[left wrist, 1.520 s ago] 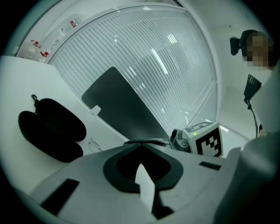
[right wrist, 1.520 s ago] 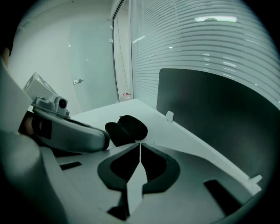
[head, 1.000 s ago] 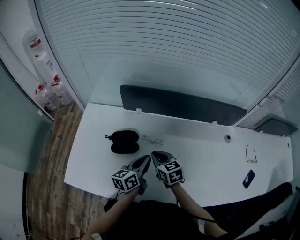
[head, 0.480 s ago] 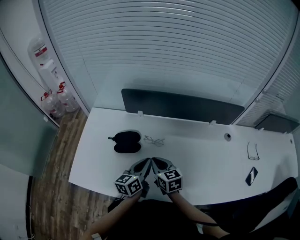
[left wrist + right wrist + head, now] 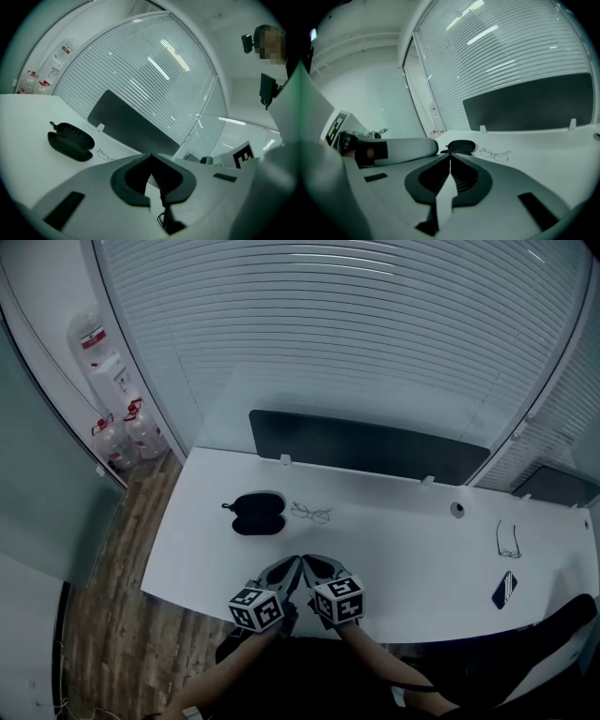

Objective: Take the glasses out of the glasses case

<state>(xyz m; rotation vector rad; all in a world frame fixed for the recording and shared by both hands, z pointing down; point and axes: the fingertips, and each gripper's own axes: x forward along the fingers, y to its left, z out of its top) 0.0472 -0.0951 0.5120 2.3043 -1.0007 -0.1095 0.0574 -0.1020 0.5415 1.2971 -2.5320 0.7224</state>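
A black glasses case (image 5: pixel 258 513) lies on the white desk (image 5: pixel 403 549), its lid open a little in the left gripper view (image 5: pixel 70 141). Thin wire-rimmed glasses (image 5: pixel 310 513) rest on the desk just right of the case, also seen as glasses (image 5: pixel 494 154) beyond the case (image 5: pixel 459 146) in the right gripper view. My left gripper (image 5: pixel 292 567) and right gripper (image 5: pixel 308 565) sit side by side near the desk's front edge, both shut with nothing between the jaws, well short of the case and glasses.
A dark screen panel (image 5: pixel 366 448) stands along the desk's back edge. At the far right lie a second pair of glasses (image 5: pixel 507 540) and a dark phone (image 5: pixel 503 589). Water bottles (image 5: pixel 127 432) stand on the wooden floor at the left.
The head view has shifted slightly, so the desk sits a bit higher and to the right. Both grippers stay together at the front edge; case and glasses have not moved.
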